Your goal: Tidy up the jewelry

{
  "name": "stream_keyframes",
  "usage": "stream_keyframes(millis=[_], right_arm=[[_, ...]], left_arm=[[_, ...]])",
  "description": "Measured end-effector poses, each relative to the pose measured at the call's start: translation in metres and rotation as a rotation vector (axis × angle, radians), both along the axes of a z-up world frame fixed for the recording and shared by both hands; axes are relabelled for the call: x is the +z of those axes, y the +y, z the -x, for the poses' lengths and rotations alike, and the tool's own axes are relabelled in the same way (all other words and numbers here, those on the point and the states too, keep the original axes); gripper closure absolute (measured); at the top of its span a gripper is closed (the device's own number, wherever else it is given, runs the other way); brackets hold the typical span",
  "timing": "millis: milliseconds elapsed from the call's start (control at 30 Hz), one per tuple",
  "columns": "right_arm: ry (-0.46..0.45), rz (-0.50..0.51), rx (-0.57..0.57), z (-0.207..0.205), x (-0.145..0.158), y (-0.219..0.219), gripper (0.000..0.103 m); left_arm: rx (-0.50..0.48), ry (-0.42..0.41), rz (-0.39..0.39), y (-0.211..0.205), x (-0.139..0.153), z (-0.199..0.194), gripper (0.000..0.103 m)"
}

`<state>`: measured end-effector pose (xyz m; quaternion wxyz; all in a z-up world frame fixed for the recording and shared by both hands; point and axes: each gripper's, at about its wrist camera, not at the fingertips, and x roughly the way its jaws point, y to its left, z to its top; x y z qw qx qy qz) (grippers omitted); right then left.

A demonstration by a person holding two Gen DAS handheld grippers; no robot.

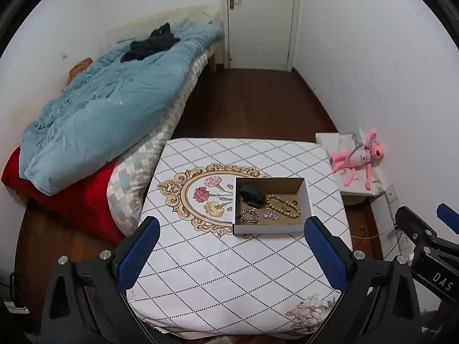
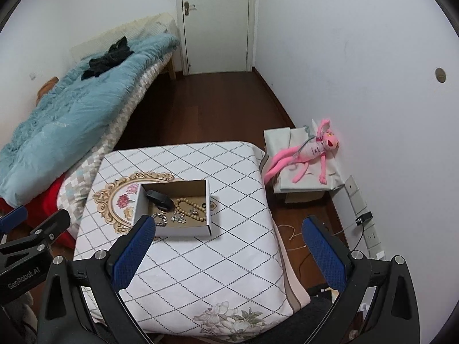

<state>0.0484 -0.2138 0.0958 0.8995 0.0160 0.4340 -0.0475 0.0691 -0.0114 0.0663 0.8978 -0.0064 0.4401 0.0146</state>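
Observation:
A small open cardboard box (image 1: 269, 227) (image 2: 189, 230) sits on the table (image 1: 229, 272) (image 2: 200, 272) with the diamond-pattern cloth. Inside lie a black band-like object (image 1: 252, 195) (image 2: 159, 199), a tan bead necklace (image 1: 284, 205) (image 2: 190, 210), a silver chain bracelet (image 1: 248, 217) (image 2: 160, 218) and a small silver piece (image 1: 271, 216) (image 2: 178, 218). My left gripper (image 1: 232, 253) is open and empty, held back from the box above the table's near half. My right gripper (image 2: 229, 253) is open and empty, above the table's near right side.
A bed (image 1: 114, 114) (image 2: 71, 114) with a blue quilt runs along the left wall, touching the table's left side. A pink plush toy (image 1: 361, 157) (image 2: 307, 154) lies on a white box at the right wall. Wall sockets and cables (image 2: 364, 218) are at right. A shut door (image 1: 261, 17) is at the far end.

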Motion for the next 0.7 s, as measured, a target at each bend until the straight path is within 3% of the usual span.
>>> stream_keyframes(millis=[333, 700], right_arm=[[0.105, 0.004, 0.008, -0.061, -0.036, -0.002, 0.0], [0.213, 0.016, 0.049, -0.097, -0.059, 0.006, 0.0]], left_arm=[[0.009, 0.101, -0.036, -0.002, -0.025, -0.046, 0.0], [0.012, 0.194, -0.029, 0.0, -0.049, -0.075, 0.0]])
